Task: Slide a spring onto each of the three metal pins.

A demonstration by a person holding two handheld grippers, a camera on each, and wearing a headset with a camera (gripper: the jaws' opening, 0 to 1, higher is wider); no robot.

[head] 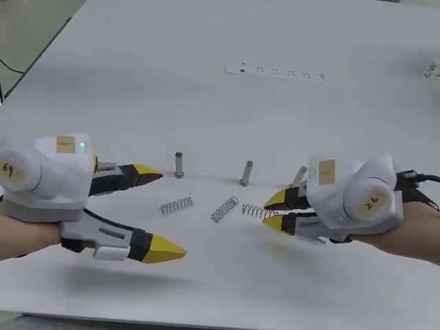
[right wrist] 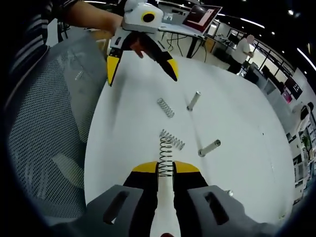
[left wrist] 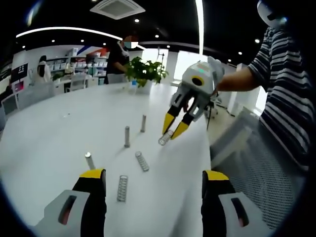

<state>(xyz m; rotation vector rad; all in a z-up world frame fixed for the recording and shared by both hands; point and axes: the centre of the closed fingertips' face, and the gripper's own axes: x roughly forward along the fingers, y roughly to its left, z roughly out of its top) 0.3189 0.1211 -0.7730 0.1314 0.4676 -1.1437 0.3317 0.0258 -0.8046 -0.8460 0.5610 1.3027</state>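
— How far along is the job with the springs?

— Hardly started, I'd judge. None of the three short grey metal pins wears a spring yet, so all three are left to do. Begin at the right gripper [right wrist: 166, 168]. Its black, yellow-tipped jaws are clenched nearly together on one end of a coiled steel wire spring [right wrist: 166, 150]. The rest of the coil pokes straight out ahead of the tips.

— Lifted, or resting on the surface?

— I cannot tell; it sits low over the white counter [head: 206, 89]. Just beyond its free end lies a second loose spring [head: 225, 209], and further left a third loose spring [head: 177, 205]. Both lie flat on the counter.

— And the other hand?

— The left gripper [left wrist: 154, 175] has its jaws spread wide and released. They hold and touch nothing, and hover near the third loose spring.

— Where are the pins?

— In a row just behind the springs, standing on the counter. There is the left pin [head: 179, 165], the middle pin [head: 246, 173] and the right pin [head: 300, 176]. The right pin is partly hidden behind the right gripper and is closest to the held coil, so it looks the likeliest first target. A long white power strip [head: 275, 71] lies well beyond, out of the way.
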